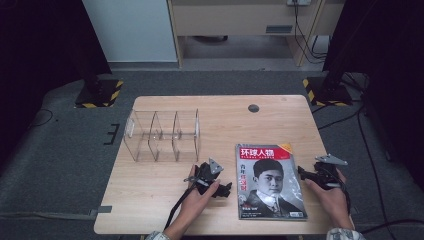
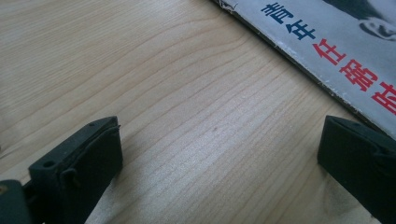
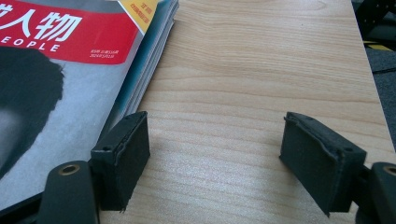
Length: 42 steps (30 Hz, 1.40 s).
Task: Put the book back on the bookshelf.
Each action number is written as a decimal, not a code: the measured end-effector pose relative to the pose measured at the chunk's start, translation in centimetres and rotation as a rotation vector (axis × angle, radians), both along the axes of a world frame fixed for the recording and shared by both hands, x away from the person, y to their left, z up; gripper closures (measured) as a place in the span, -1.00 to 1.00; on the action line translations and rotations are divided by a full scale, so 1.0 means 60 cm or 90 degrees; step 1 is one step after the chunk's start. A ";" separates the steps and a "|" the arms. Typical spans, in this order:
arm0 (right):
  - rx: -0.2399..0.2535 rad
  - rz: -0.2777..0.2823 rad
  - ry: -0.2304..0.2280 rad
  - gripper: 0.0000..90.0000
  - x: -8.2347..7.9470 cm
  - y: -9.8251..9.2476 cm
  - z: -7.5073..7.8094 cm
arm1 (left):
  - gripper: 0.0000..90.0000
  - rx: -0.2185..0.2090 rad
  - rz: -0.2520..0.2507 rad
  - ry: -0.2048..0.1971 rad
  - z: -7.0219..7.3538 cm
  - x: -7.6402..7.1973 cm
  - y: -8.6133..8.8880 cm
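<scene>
A magazine with a red title band and a portrait on its cover lies flat on the wooden table, front right. My left gripper rests low on the table just left of the magazine's spine, jaws wide apart with only bare wood between them; the magazine's edge runs past its far jaw. My right gripper sits at the magazine's right edge, open, one jaw beside the page stack and nothing between the pads.
A clear plastic organiser with several upright dividers stands on the table's left half. A round cable hole lies near the far edge. Black stands with yellow-striped bases flank the table on the floor.
</scene>
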State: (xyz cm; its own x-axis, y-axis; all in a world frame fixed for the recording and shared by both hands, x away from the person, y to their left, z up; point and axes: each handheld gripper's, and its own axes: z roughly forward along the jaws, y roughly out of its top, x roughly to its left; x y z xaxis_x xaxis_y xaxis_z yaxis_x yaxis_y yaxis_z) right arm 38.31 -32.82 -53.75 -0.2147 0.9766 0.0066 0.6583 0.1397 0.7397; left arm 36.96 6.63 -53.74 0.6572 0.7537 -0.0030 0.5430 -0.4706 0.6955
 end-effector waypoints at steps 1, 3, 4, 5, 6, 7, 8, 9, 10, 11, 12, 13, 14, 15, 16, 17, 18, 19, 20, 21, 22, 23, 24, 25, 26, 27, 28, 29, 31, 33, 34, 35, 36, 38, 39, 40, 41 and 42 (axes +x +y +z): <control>0.000 -0.001 -0.001 -0.47 0.000 0.000 0.000 | -1.00 -0.001 -0.002 0.000 0.000 -0.001 0.000; 0.001 -0.001 -0.002 -0.48 0.000 0.000 0.000 | -1.00 0.000 -0.004 -0.002 0.000 -0.002 0.000; 0.008 -0.003 0.000 -0.50 -0.001 -0.001 0.000 | -1.00 -0.001 -0.014 -0.003 0.000 -0.002 -0.001; 0.009 -0.003 -0.001 -0.50 -0.002 -0.002 0.001 | -1.00 -0.001 -0.014 -0.003 0.000 -0.002 -0.001; 0.009 -0.003 -0.001 -0.50 -0.002 -0.002 0.001 | -1.00 0.000 -0.020 -0.002 0.000 -0.003 0.000; 0.012 -0.008 -0.007 -0.49 -0.003 -0.003 0.003 | -1.00 -0.001 -0.023 -0.001 0.001 -0.004 0.001; 0.015 -0.015 -0.018 -0.47 -0.007 -0.006 0.009 | -0.94 -0.005 -0.026 0.001 0.003 -0.008 0.002; 0.015 -0.015 -0.018 -0.47 -0.007 -0.006 0.009 | -0.90 -0.005 -0.026 0.001 0.003 -0.008 0.002; 0.016 -0.015 -0.021 -0.47 -0.009 -0.006 0.013 | -0.90 -0.011 -0.028 -0.001 0.005 -0.010 0.001; 0.018 -0.014 -0.031 -0.46 -0.013 -0.005 0.017 | -0.90 -0.018 -0.030 -0.004 0.008 -0.012 -0.001; 0.025 -0.003 -0.037 -0.46 -0.018 0.000 0.025 | -0.89 -0.022 -0.034 -0.016 0.013 -0.016 -0.007; 0.028 0.002 -0.040 -0.47 -0.019 0.003 0.028 | -0.88 -0.027 -0.040 -0.020 0.016 -0.018 -0.010; 0.028 0.002 -0.040 -0.47 -0.019 0.003 0.028 | -0.88 -0.027 -0.040 -0.020 0.016 -0.018 -0.010; 0.038 0.015 -0.046 -0.48 -0.019 0.010 0.034 | -0.87 -0.029 -0.045 -0.021 0.018 -0.021 -0.015; 0.038 0.015 -0.046 -0.50 -0.019 0.010 0.034 | -0.87 -0.030 -0.045 -0.022 0.020 -0.023 -0.018; 0.043 0.020 -0.046 -0.52 -0.018 0.015 0.036 | -0.87 -0.038 -0.048 -0.019 0.021 -0.026 -0.020; 0.045 0.025 -0.048 -0.55 -0.016 0.020 0.036 | -0.87 -0.043 -0.051 -0.017 0.022 -0.029 -0.023; 0.045 0.034 -0.046 -0.57 -0.015 0.024 0.036 | -0.87 -0.048 -0.052 -0.015 0.022 -0.031 -0.026; 0.044 0.050 -0.041 -0.64 -0.013 0.032 0.036 | -0.85 -0.051 -0.055 -0.016 0.023 -0.034 -0.029; 0.044 0.050 -0.041 -0.64 -0.013 0.032 0.036 | -0.85 -0.052 -0.057 -0.018 0.023 -0.036 -0.032; 0.048 0.056 -0.036 -0.68 -0.014 0.035 0.036 | -0.83 -0.054 -0.058 -0.017 0.023 -0.039 -0.037; 0.052 0.084 -0.030 -0.75 -0.016 0.039 0.035 | -0.76 -0.052 -0.067 -0.022 0.023 -0.045 -0.045; 0.052 0.084 -0.030 -0.75 -0.016 0.039 0.035 | -0.75 -0.052 -0.067 -0.022 0.023 -0.045 -0.045; 0.054 0.090 -0.030 -0.76 -0.016 0.040 0.035 | -0.75 -0.041 -0.073 -0.027 0.024 -0.049 -0.050; 0.058 0.099 -0.031 -0.74 -0.016 0.041 0.036 | -0.73 -0.038 -0.074 -0.030 0.025 -0.052 -0.054; 0.064 0.102 -0.033 -0.69 -0.015 0.042 0.036 | -0.63 -0.039 -0.075 -0.032 0.026 -0.056 -0.056; 0.067 0.108 -0.033 -0.65 -0.014 0.044 0.036 | -0.63 -0.042 -0.078 -0.033 0.027 -0.058 -0.058; 0.059 0.117 -0.026 -0.51 -0.013 0.049 0.032 | -0.53 -0.052 -0.083 -0.039 0.030 -0.062 -0.061; 0.052 0.128 -0.017 -0.40 -0.013 0.052 0.028 | -0.38 -0.059 -0.088 -0.039 0.031 -0.064 -0.063; 0.053 0.141 -0.014 -0.28 -0.014 0.055 0.026 | -0.29 -0.066 -0.100 -0.038 0.030 -0.070 -0.068; 0.053 0.141 -0.014 -0.28 -0.014 0.055 0.026 | -0.29 -0.060 -0.112 -0.043 0.029 -0.074 -0.073; 0.051 0.146 -0.017 -0.24 -0.013 0.055 0.025 | -0.24 -0.056 -0.121 -0.044 0.028 -0.078 -0.078; 0.052 0.146 -0.017 -0.23 -0.013 0.056 0.026 | -0.24 -0.056 -0.128 -0.042 0.027 -0.081 -0.082; 0.058 0.151 -0.012 -0.22 -0.012 0.059 0.024 | -0.23 -0.043 -0.138 -0.035 0.020 -0.086 -0.090; 0.053 0.154 -0.009 -0.22 -0.011 0.060 0.022 | -0.23 -0.043 -0.138 -0.035 0.020 -0.086 -0.090; 0.051 0.157 -0.005 -0.24 -0.012 0.061 0.020 | -0.23 -0.033 -0.144 -0.027 0.013 -0.088 -0.095; 0.048 0.159 -0.001 -0.25 -0.011 0.060 0.018 | -0.26 -0.033 -0.143 -0.031 0.011 -0.088 -0.095; 0.048 0.159 -0.001 -0.25 -0.011 0.060 0.018 | -0.27 -0.033 -0.143 -0.031 0.011 -0.088 -0.095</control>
State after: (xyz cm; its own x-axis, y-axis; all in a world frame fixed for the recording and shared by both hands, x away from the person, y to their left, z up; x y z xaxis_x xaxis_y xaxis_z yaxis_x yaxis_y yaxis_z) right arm 37.63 -29.24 -52.69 -0.4494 0.8900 0.0769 0.6096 0.2426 0.7547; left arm 31.65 0.92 -53.07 0.8087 0.5882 -0.0019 0.3938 -0.5391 0.7445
